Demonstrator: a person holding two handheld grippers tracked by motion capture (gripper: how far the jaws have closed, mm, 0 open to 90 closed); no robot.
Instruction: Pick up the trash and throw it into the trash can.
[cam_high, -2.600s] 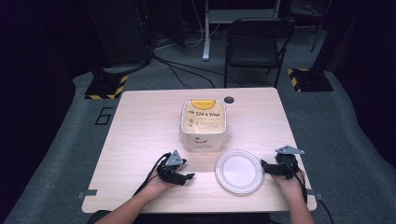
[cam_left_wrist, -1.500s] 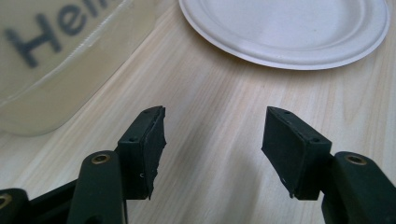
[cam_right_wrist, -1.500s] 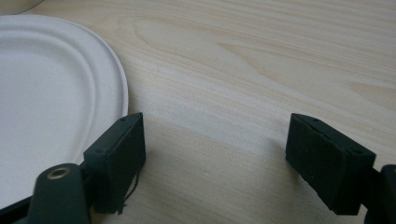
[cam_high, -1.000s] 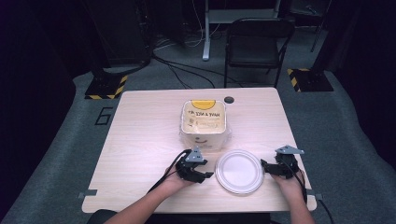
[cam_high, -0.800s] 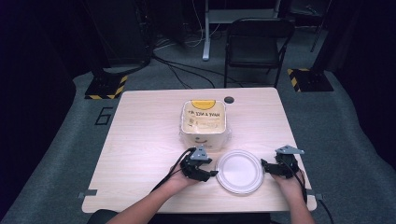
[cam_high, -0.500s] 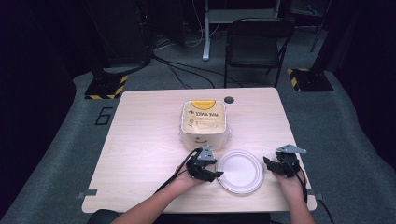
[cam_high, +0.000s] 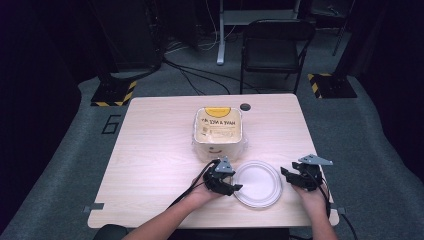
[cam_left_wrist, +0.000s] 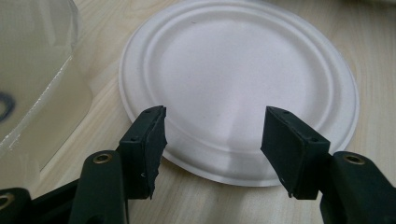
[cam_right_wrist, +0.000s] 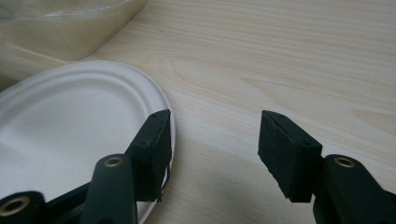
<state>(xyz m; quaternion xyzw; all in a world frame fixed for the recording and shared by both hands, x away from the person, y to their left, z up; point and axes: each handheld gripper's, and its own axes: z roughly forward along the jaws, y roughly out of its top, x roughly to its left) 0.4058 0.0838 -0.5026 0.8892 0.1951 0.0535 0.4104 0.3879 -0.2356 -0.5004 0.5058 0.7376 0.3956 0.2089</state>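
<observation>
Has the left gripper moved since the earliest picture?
Yes. The left gripper has travelled right across the table to the white plate, jaws open at its near rim.

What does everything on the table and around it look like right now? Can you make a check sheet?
Surface: pale wooden table, bare around the things.
Job's things: white paper plate lying flat near the front edge; clear tub with a printed lid behind it.
Clutter: small dark round spot beside the tub.
Grippers: left hand-held gripper open at the plate's left rim; right hand-held gripper open, just off its right rim.
Cables: one trails from each gripper; more on the floor.
Surroundings: black folding chair, grey carpet.
</observation>
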